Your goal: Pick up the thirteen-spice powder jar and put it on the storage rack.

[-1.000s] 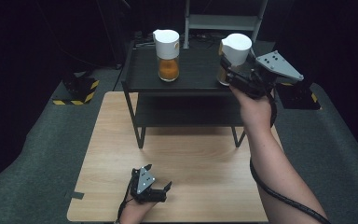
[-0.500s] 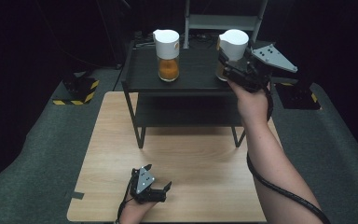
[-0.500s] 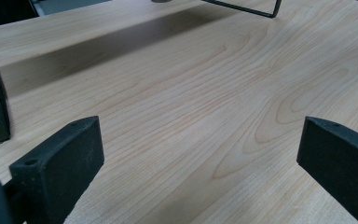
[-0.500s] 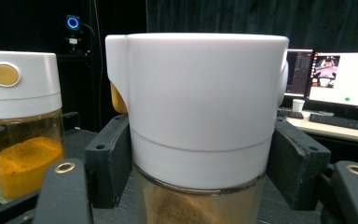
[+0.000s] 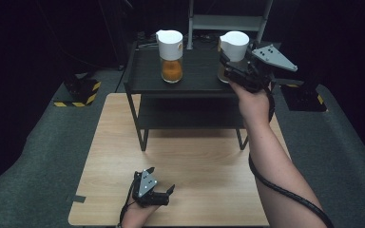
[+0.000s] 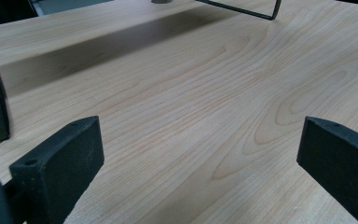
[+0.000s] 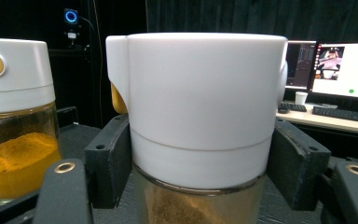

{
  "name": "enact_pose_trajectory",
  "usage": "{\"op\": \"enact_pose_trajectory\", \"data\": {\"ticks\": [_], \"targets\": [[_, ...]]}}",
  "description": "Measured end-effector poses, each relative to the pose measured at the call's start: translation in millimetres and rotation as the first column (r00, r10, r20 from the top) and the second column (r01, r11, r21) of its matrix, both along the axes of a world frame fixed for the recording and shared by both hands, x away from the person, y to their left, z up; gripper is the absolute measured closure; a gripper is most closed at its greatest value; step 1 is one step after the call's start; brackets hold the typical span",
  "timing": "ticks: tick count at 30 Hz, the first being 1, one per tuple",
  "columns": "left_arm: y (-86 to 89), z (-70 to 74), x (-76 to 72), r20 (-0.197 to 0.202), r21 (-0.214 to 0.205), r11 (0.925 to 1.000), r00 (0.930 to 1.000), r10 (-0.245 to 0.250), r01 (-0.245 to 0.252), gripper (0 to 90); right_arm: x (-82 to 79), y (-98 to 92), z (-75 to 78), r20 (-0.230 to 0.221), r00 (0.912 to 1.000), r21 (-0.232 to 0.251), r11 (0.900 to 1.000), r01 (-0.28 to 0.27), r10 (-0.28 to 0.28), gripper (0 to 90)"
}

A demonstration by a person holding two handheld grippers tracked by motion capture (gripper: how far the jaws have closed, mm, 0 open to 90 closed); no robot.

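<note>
A: Table (image 5: pixel 199 156) status, near edge first?

B: Left gripper (image 5: pixel 158 194) rests low at the near edge of the wooden table, well short of the black shelf (image 5: pixel 190 76). Its jaws stand wide apart with bare wood between them, as the left gripper view (image 6: pixel 191 154) confirms. Nothing is held.

A: Beyond that?

B: The black shelf stands on the far half of the table, on thin metal legs. Two jars sit on its top level.

A: Position of each jar?

B: The orange-powder jar (image 5: pixel 170 56) stands upright at the shelf's left-centre, white lid on. The second jar (image 5: pixel 233 53) stands at the shelf's right end, also with a white lid.

A: Right gripper?

B: Right gripper (image 5: pixel 233 66) is raised at the shelf's right end. Its jaws are closed against the second jar (image 7: pixel 200 116), one pad on either side just below the lid. The orange-powder jar (image 7: pixel 16 121) is beside it, apart.

A: Behind the shelf?

B: A desk with lit monitors (image 7: pixel 342 70), seen in the right gripper view.
</note>
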State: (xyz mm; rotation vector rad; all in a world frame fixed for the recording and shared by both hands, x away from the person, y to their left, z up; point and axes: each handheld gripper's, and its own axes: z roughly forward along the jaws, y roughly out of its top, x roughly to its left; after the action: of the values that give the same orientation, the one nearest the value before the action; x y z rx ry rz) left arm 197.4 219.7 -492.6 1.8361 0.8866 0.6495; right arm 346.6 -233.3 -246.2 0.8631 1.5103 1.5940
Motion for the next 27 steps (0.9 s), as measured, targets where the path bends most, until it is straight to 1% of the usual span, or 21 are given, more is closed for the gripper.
{"op": "enact_pose_trajectory", "data": {"ticks": [6, 10, 17, 21, 24, 26, 27], "targets": [[0.2, 0.0, 0.1, -0.001, -0.002, 1.0, 1.0, 0.0, 0.0, 0.8, 2.3, 1.0, -2.0, 0.004, 1.0, 0.005, 1.0, -0.001, 0.001, 30.4], [0.4, -0.3, 0.0, 0.001, -0.003, 1.0, 1.0, -0.001, 0.001, 0.8, 3.9, 1.1, -5.6, 0.011, 0.9999, 0.021, 0.9998, 0.0, -0.001, 30.3], [0.7, -0.3, 0.2, 0.0, -0.003, 1.0, 1.0, -0.003, 0.003, 0.8, 2.5, 1.8, -6.7, 0.017, 0.9999, 0.013, 0.9999, 0.001, -0.001, 30.2], [1.1, -0.3, 0.7, -0.002, -0.007, 1.0, 1.0, -0.004, 0.004, 0.8, 2.4, 1.9, -4.5, 0.011, 0.9999, 0.007, 1.0, 0.002, -0.002, 30.1], [1.2, -0.3, 0.6, -0.001, -0.005, 1.0, 1.0, -0.006, 0.006, 0.8, 2.0, 2.3, -0.2, -0.003, 1.0, 0.002, 1.0, 0.004, -0.004, 30.0], [1.0, -0.2, 0.5, 0.0, -0.003, 1.0, 1.0, -0.006, 0.006, 0.8, 1.8, 2.0, 0.9, -0.004, 1.0, 0.0, 1.0, 0.003, -0.003, 28.5], [0.9, -0.2, 0.5, 0.0, -0.002, 1.0, 1.0, -0.006, 0.006, 0.8, 1.4, 2.5, 1.5, -0.008, 1.0, 0.005, 1.0, 0.005, -0.005, 26.3]]}}
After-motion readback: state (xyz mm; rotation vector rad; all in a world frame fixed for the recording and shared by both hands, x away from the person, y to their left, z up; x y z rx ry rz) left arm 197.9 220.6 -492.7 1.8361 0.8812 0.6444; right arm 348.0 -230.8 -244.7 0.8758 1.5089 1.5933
